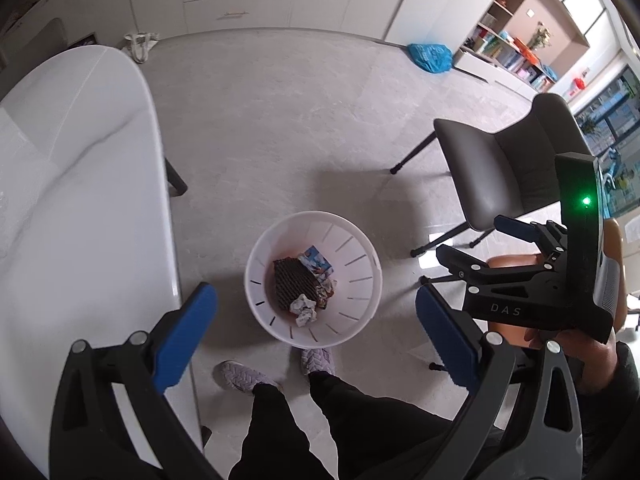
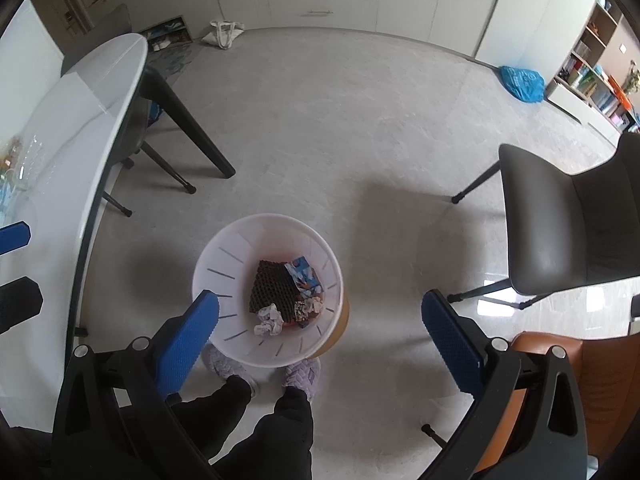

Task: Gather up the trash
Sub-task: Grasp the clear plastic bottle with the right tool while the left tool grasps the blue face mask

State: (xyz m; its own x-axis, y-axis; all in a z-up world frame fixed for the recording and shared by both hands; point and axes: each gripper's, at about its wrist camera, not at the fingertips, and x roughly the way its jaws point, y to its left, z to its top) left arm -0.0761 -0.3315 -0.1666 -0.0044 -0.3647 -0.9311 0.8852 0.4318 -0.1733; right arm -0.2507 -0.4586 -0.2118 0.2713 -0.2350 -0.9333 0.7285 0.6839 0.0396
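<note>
A grey tiled floor (image 2: pixel 320 120) fills both views, with a white counter (image 1: pixel 80 180) curving down the left of each frame and a dark grey chair (image 2: pixel 560 232) at the right edge. At centre, low in the frame, a white slotted wastebasket (image 2: pixel 224 256) stands on the floor just ahead of the person's pale slippers (image 2: pixel 302 372). Inside it lies the collected trash: a dark ridged sheet (image 2: pixel 272 286), a blue printed carton (image 2: pixel 304 276) touching its right side, and crumpled white paper (image 2: pixel 270 320) nearest the lower rim.

The right tongs (image 2: pixel 320 328) are spread wide and hold nothing; in the right wrist view their left blue pad overlaps the basket's lower-left rim while the right pad sits well clear to the right. The left tongs (image 1: pixel 316 332) are likewise spread wide and empty, the basket lying between and just above their blue pads, touching neither
</note>
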